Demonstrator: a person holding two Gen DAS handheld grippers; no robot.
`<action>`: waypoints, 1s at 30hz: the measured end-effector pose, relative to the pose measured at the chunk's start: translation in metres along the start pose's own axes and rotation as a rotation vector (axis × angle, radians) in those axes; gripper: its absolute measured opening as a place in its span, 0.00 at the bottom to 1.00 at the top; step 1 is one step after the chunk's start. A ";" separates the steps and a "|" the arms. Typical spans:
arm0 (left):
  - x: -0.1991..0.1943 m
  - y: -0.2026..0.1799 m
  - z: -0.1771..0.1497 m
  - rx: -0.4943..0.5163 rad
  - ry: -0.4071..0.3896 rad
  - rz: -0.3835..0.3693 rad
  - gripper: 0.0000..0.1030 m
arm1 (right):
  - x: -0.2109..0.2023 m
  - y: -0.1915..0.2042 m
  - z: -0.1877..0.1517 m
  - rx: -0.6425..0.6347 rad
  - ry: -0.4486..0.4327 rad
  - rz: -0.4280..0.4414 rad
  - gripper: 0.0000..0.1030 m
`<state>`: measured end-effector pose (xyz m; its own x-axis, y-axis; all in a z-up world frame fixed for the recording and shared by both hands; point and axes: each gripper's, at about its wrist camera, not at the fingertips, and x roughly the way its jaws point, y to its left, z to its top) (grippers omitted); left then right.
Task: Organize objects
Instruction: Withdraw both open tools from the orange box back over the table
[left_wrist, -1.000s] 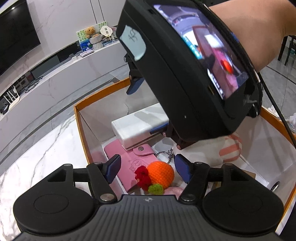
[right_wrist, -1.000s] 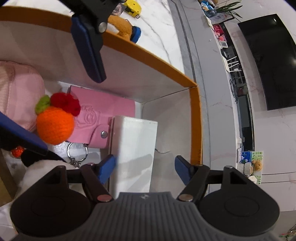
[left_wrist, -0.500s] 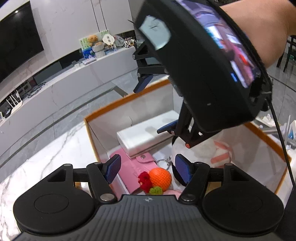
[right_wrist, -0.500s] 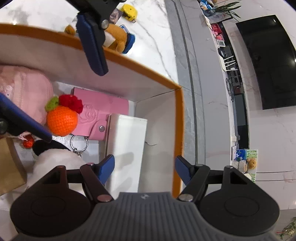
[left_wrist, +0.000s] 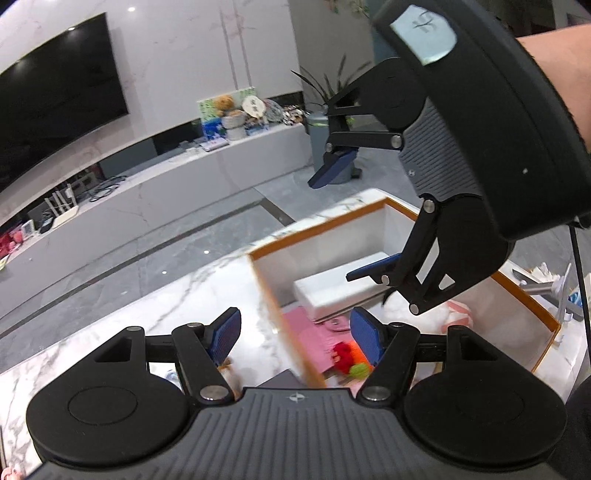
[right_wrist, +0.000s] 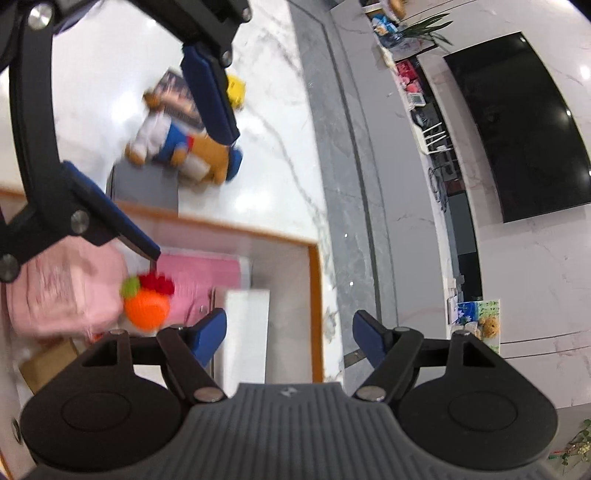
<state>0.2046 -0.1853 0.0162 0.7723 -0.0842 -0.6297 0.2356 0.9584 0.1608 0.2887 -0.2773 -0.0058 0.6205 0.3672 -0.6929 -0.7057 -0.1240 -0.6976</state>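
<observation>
Both tongs hang spread and empty above the orange-rimmed box (right_wrist: 314, 295) on the marble desk (right_wrist: 280, 110), the right tongs (right_wrist: 288, 334) opening, the left tongs (left_wrist: 295, 334) steady, with the orange crochet keychain (right_wrist: 147, 308) on the pink wallet (right_wrist: 207, 275) inside.

Big room, white marble walls (left_wrist: 177, 55) w/ faint grey veins. Large dark curved TV (left_wrist: 55, 99) on the wall, ceiling spots reflecting in it. Below it a long low white media bench (left_wrist: 184, 184) curving along the wall, black recess behind. On the bench: white router (left_wrist: 64, 212) w/ antennas, cables, small teddy bear (left_wrist: 223, 103) in front of a green picture, round fan, misc. knick-knacks. Grey bin (left_wrist: 325, 147) & leafy plant (left_wrist: 332, 88) at the bench's far end. Floor (left_wrist: 110, 258): grey glossy tile w/ darker inlaid strips, light spots glinting. Nearest: white marble counter (left_wrist: 166, 306), grey-veined.
</observation>
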 end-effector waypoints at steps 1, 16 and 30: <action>-0.006 0.005 -0.002 -0.012 -0.006 0.006 0.76 | -0.004 0.000 0.007 0.007 -0.004 -0.009 0.74; -0.056 0.094 -0.057 -0.318 -0.065 0.060 0.82 | -0.037 0.004 0.077 0.714 -0.051 -0.088 0.78; -0.052 0.160 -0.138 -0.526 0.004 0.096 0.83 | -0.009 0.070 0.124 1.236 -0.121 -0.045 0.87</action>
<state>0.1206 0.0101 -0.0300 0.7732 0.0107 -0.6340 -0.1647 0.9689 -0.1845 0.1917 -0.1744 -0.0259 0.6634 0.4393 -0.6057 -0.5741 0.8180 -0.0354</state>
